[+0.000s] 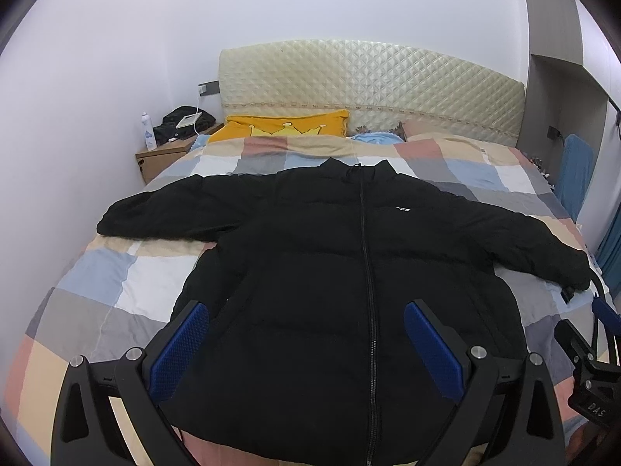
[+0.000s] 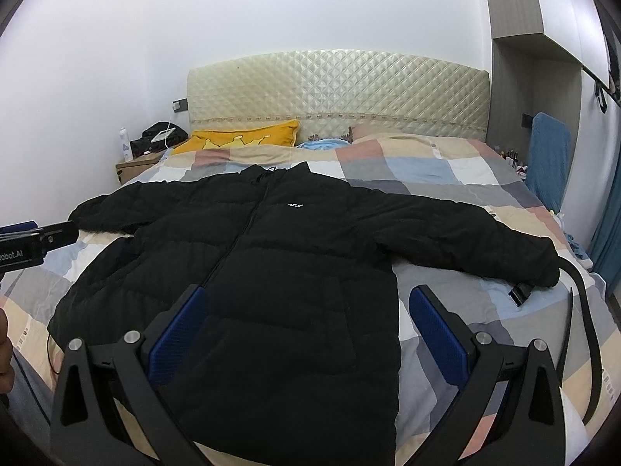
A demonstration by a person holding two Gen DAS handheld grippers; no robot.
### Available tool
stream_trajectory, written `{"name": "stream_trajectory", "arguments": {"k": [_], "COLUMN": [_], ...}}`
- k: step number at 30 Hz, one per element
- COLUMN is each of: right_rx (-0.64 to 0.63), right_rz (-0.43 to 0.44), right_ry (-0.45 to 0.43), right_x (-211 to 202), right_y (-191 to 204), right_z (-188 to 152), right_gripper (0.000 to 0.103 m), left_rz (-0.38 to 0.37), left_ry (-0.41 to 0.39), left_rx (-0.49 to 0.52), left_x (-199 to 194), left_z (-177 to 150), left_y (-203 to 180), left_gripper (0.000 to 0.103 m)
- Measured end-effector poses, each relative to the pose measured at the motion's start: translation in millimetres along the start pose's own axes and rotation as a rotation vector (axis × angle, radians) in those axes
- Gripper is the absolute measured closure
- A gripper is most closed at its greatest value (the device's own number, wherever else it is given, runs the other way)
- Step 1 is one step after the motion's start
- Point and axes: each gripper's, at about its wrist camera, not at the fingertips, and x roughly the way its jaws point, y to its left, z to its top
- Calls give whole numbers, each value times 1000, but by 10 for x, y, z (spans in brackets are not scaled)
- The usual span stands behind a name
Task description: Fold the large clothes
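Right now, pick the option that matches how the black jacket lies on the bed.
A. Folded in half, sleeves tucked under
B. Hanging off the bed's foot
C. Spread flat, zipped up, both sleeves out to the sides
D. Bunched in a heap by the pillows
C: the black jacket lies spread flat on the checked quilt, zipper closed, sleeves stretched out to both sides.

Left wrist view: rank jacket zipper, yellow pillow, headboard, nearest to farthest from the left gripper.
From the left gripper, open above the jacket hem:
1. Jacket zipper, running up the middle between the fingers.
2. Yellow pillow, left of centre at the head of the bed.
3. Headboard, against the back wall behind the pillow.
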Motion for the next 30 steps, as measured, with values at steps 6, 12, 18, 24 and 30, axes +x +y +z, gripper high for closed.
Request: {"name": "stream_trajectory", "arguments": {"k": [6, 12, 18, 24, 30], "right_rx": [1, 3, 6, 7, 9], "right_rz": [2, 7, 7, 6, 7], "right_ry": [8, 18, 28, 34, 36], "right_x": [13, 35, 52, 66, 74], "right_y": [26, 42, 57, 59, 51], "right_z": [-9, -31, -24, -38, -30], "right_gripper": [0, 0, 0, 0, 0], "left_rz": [5, 16, 14, 9, -4], "left_ry": [6, 9, 17, 25, 35], "left_rx": [5, 11, 11, 14, 18], "left_x": [31, 59, 71, 86, 96], "left_z": [3, -18, -27, -19, -21], "left_y": [23, -26, -32, -33, -51], "left_gripper": [1, 1, 1, 1, 1]}}
